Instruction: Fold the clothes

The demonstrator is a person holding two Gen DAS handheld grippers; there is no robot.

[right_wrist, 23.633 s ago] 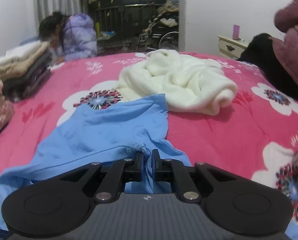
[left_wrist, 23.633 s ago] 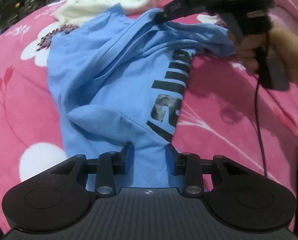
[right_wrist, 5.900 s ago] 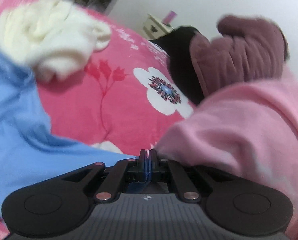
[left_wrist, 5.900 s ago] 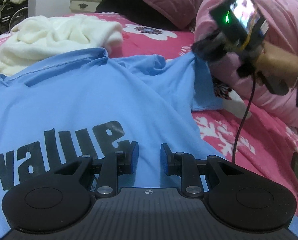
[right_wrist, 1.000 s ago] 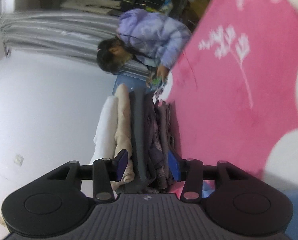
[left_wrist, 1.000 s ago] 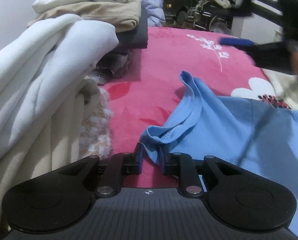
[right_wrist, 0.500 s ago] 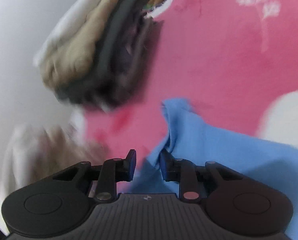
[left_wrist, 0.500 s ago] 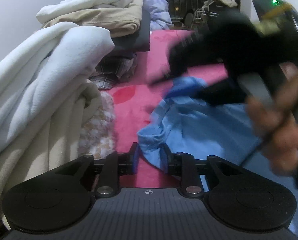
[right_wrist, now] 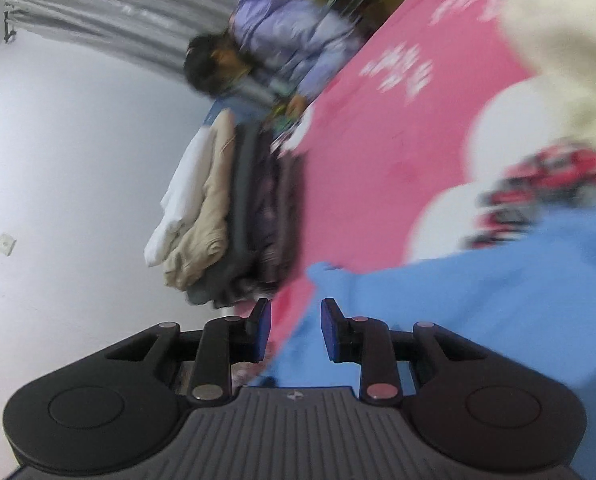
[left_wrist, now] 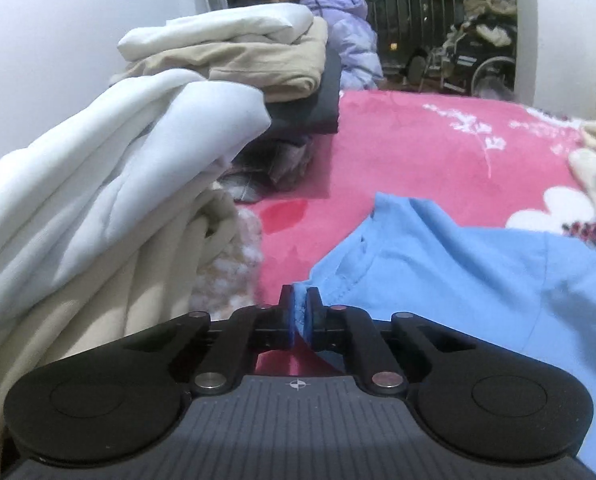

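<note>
Left wrist view: the left gripper point(left_wrist: 300, 312) is clamped on the blue T-shirt's point(left_wrist: 458, 272) edge. The right gripper point(right_wrist: 295, 328) (picture blurred) hangs parted over the shirt, which lies on the pink floral bed point(left_wrist: 398, 152) beside folded clothes point(left_wrist: 233, 60).

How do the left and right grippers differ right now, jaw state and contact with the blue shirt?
The left gripper has its jaws closed, pinching an edge of the blue T-shirt; the right gripper has its jaws apart and holds nothing. The left wrist view is level with the pink bedspread; the right wrist view is rolled, so the bed slants steeply. Both have blue pads and sit at the shirt's edge.
</note>
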